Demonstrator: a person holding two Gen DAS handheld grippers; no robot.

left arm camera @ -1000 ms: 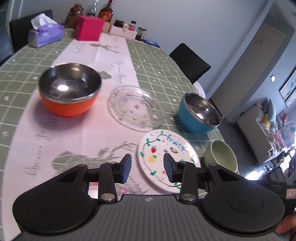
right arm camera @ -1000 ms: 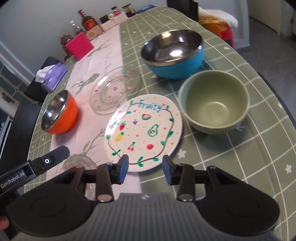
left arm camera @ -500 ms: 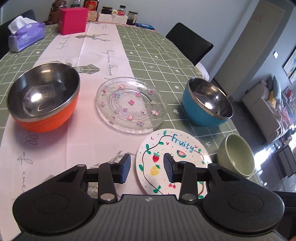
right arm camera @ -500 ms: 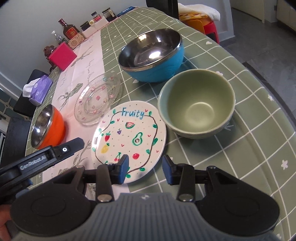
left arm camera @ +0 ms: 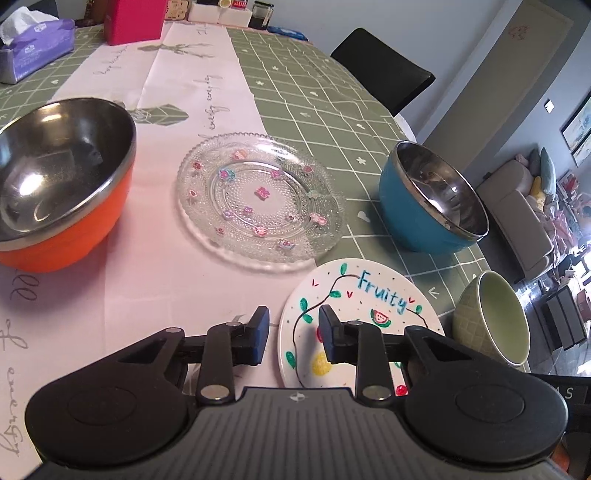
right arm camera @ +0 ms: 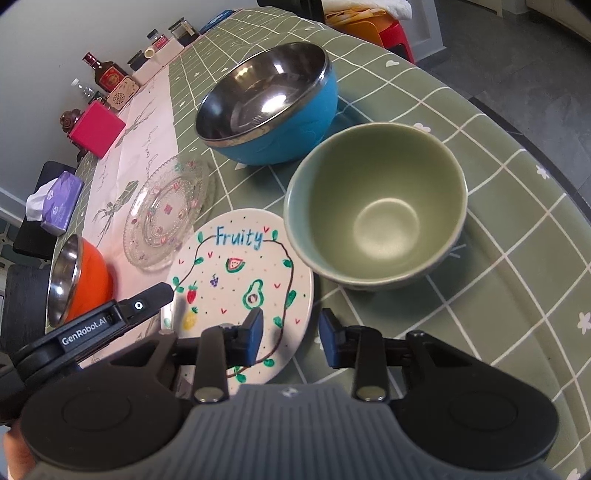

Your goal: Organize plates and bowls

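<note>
A white "Fruity" plate point(left arm camera: 369, 295) point(right arm camera: 236, 266) lies near the table's front edge. A clear glass plate point(left arm camera: 258, 199) point(right arm camera: 166, 210) lies behind it. An orange steel bowl point(left arm camera: 62, 184) point(right arm camera: 81, 280) stands at the left, a blue steel bowl point(left arm camera: 432, 199) point(right arm camera: 269, 107) at the right, and a green ceramic bowl point(left arm camera: 491, 321) point(right arm camera: 376, 210) beside the Fruity plate. My left gripper point(left arm camera: 291, 332) is open and empty over the Fruity plate's left rim. My right gripper point(right arm camera: 290, 332) is open and empty over that plate's right rim, in front of the green bowl.
A pink box point(left arm camera: 133, 18), a tissue box point(left arm camera: 33, 40), bottles and jars point(right arm camera: 107, 77) stand at the table's far end. A black chair point(left arm camera: 380, 70) stands at the right side. The table edge curves close behind the green bowl point(right arm camera: 554, 177).
Both grippers have moved forward and lower toward the dishes. The left one now reaches the Fruity plate's left rim; the right one has shifted right, nearer the green bowl. Jaws stay open.
</note>
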